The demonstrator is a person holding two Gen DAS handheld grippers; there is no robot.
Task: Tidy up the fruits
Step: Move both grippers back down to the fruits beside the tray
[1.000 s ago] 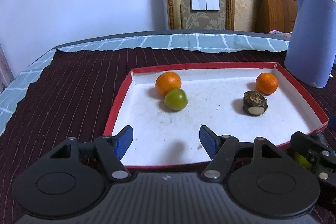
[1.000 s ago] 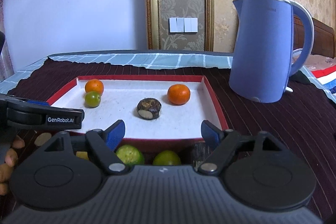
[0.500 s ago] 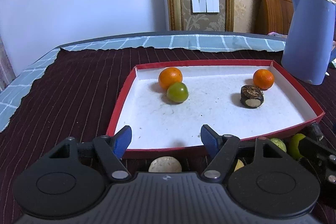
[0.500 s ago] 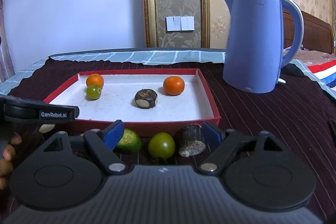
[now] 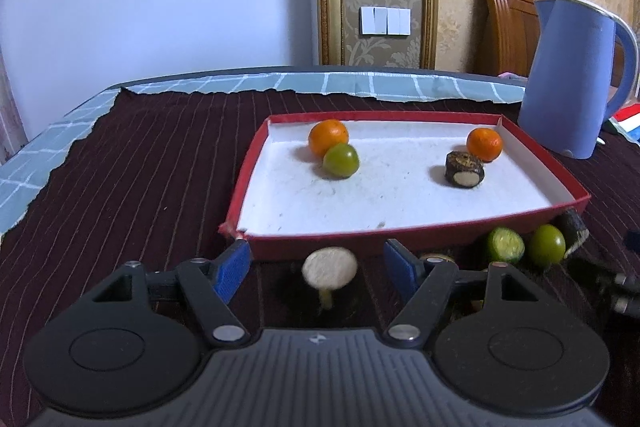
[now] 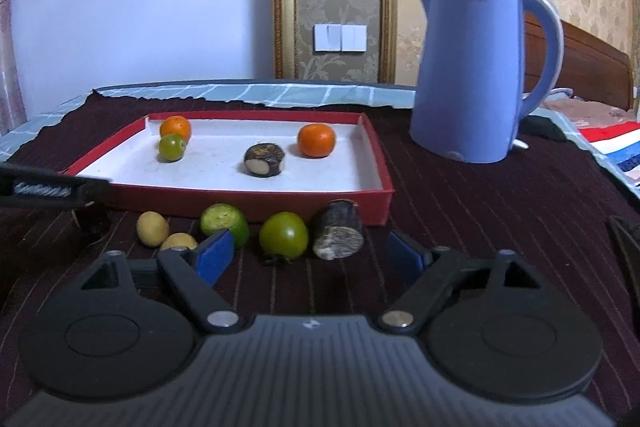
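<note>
From the left wrist, the left hand-held gripper (image 5: 318,269) hangs wide open and empty over a pale cut piece (image 5: 329,268) just outside the red tray (image 5: 400,237), which holds four items: two oranges, one green fruit (image 5: 340,160) and one dark cut chunk (image 5: 464,169). From the right wrist, the right hand-held gripper (image 6: 308,259) gapes empty near a loose green fruit (image 6: 283,235); five pieces wait outside, so the job looks under halfway.

The room light is soft and rather dim, with faint shadows under the fruit in the red tray (image 5: 532,223). Both fisheye views bend and darken at the edges. The pale cut piece (image 5: 329,267) looks blurred.
</note>
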